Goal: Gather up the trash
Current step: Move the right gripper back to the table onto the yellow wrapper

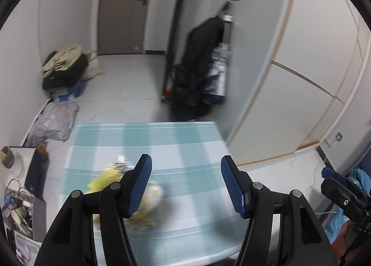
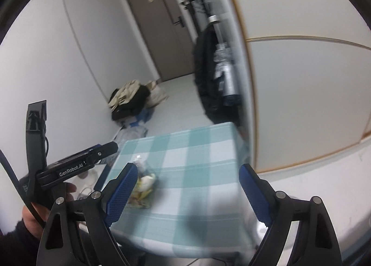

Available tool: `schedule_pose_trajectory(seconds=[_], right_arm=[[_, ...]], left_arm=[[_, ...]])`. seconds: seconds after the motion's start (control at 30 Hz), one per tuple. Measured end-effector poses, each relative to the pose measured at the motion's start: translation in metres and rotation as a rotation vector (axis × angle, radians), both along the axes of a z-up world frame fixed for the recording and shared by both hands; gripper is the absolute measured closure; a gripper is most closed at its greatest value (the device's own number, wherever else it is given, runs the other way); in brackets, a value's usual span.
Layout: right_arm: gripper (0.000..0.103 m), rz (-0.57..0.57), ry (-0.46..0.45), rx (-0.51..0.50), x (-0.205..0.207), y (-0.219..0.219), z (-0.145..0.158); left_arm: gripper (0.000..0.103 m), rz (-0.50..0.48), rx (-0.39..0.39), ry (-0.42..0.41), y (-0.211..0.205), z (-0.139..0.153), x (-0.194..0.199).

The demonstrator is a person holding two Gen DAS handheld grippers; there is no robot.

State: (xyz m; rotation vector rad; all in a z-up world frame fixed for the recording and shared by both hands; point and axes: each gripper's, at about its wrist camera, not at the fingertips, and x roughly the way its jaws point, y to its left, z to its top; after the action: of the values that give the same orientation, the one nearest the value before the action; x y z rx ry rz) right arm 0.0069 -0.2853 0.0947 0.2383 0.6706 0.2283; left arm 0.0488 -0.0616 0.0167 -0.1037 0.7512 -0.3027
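A small heap of trash [image 1: 129,187] lies on the left part of a table with a teal and white checked cloth [image 1: 185,140]: yellow and white crumpled wrappers and a shiny foil piece. It also shows in the right wrist view [image 2: 143,180]. My left gripper [image 1: 185,182] is open and empty above the table, its left finger [image 1: 139,185] in front of the heap. My right gripper [image 2: 187,194] is open and empty above the near table edge [image 2: 208,238]. The left gripper's body [image 2: 76,166] shows at the left of the right wrist view.
A brown door [image 1: 123,8] is at the far end of the room. Clothes on a box [image 1: 65,69] and a grey plastic bag [image 1: 55,120] lie by the left wall. A dark coat and bags [image 1: 199,62] hang at right. White cabinet panels [image 1: 301,76] stand right of the table. Clutter [image 1: 20,196] lies on the floor at left.
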Motion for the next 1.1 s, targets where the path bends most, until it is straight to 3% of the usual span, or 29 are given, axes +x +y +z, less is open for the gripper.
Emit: schedule_pose_trajectory(seconds=[0.27, 0.47, 0.77, 0.83, 1.1], right_arm=[[0.016, 0.139, 0.029, -0.052, 0.031, 0.067, -0.014], [0.017, 0.229, 0.071, -0.064, 0.062, 0.108, -0.034], [0.031, 0.436, 0.176, -0.087, 0.114, 0.168, -0.078], [0.037, 0.46, 0.21, -0.094, 0.125, 0.178, -0.089], [0.041, 0.536, 0.243, -0.167, 0.144, 0.207, -0.113]], left_arm=[[0.045, 0.14, 0.012, 0.001, 0.075, -0.017, 0.013], [0.045, 0.219, -0.056, 0.078, 0.115, -0.043, 0.026], [0.044, 0.256, -0.163, 0.198, 0.148, -0.054, 0.035], [0.044, 0.267, -0.182, 0.208, 0.156, -0.055, 0.035], [0.044, 0.318, -0.192, 0.216, 0.179, -0.058, 0.034]])
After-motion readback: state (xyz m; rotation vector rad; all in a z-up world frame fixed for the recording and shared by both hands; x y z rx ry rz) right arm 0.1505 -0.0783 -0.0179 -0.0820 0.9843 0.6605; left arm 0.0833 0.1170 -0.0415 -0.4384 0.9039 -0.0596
